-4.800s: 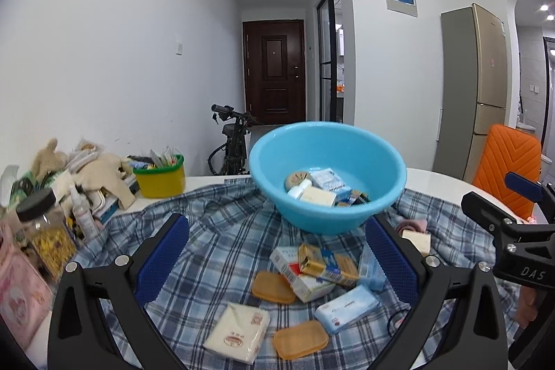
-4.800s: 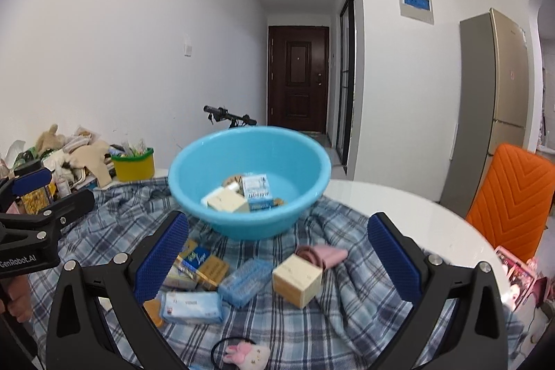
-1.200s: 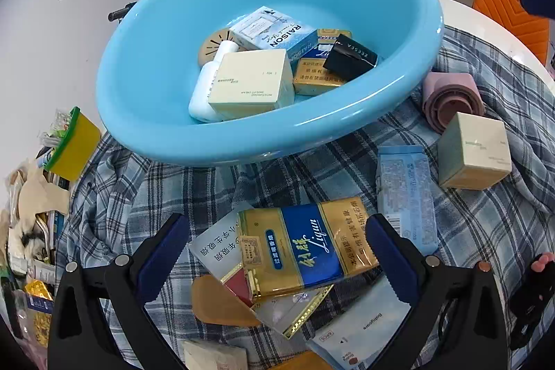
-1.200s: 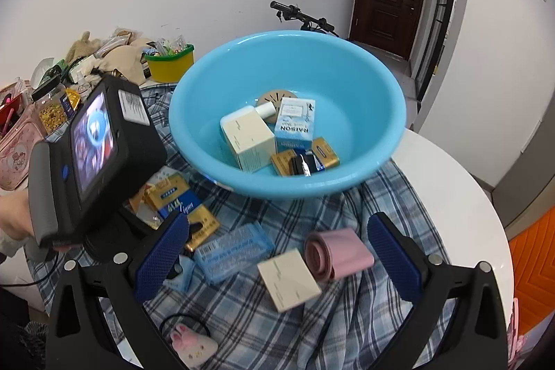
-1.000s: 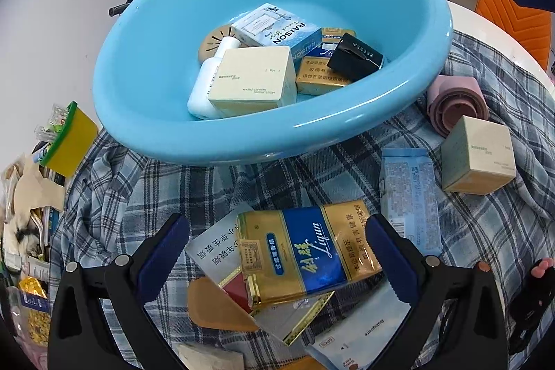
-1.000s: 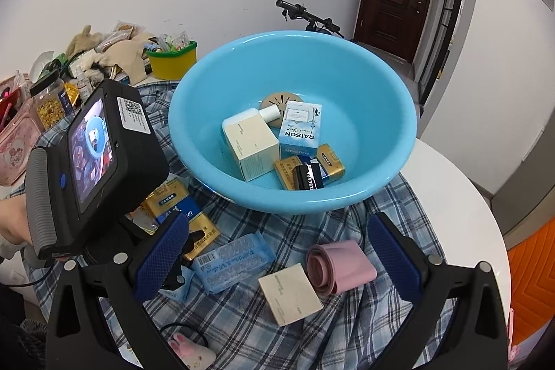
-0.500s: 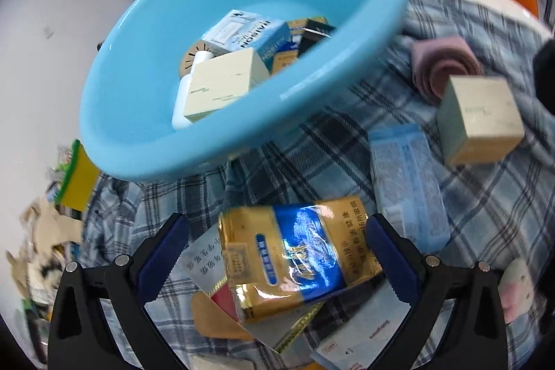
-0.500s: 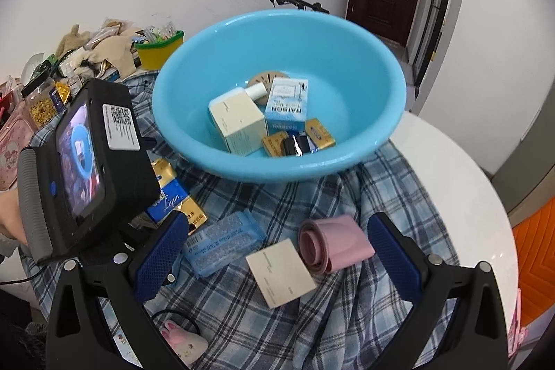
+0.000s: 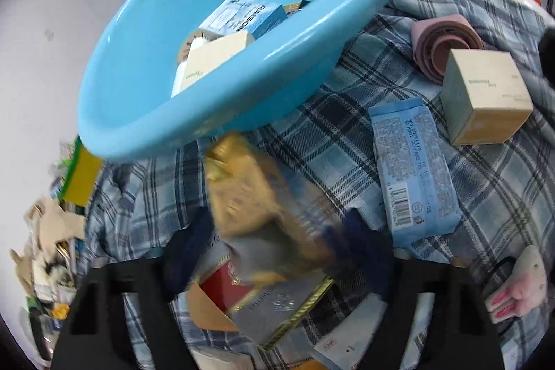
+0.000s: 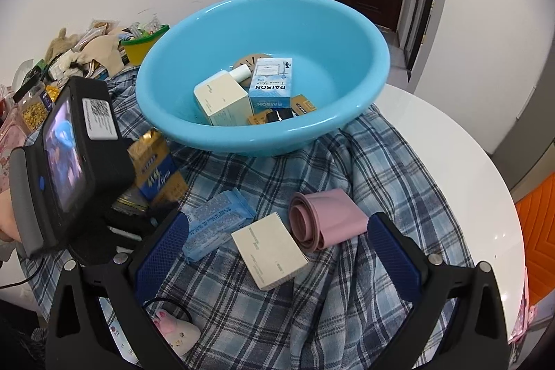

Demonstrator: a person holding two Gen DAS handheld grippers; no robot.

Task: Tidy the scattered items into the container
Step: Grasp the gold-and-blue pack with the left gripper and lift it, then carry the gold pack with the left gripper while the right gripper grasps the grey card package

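Note:
A light blue basin [image 9: 242, 99] [image 10: 263, 141] stands on a plaid cloth and holds several boxes and a small bottle. My left gripper [image 9: 274, 252] has its jaws closing, and a gold and blue packet [image 9: 249, 196] [image 10: 154, 169] is pinched between the pads, tipped up on edge in front of the basin. My right gripper [image 10: 275, 254] is open and hovers over a beige box [image 10: 269, 248] [image 9: 485, 92], with a pink roll [image 10: 326, 221] [image 9: 444, 40] beside it. Nothing is held between its fingers.
A pale blue tissue pack [image 9: 412, 172] [image 10: 215, 224] lies between the two grippers. A red and silver packet [image 9: 242, 283] lies under the left gripper. A pink bunny item [image 10: 173, 332] sits near the front. A yellow-green tub [image 10: 142, 44] and clutter fill the far left. The white table [image 10: 451, 144] is bare at the right.
The left jaws have narrowed onto the gold and blue packet, which has tipped up from lying flat. The right gripper has drifted slightly lower over the beige box.

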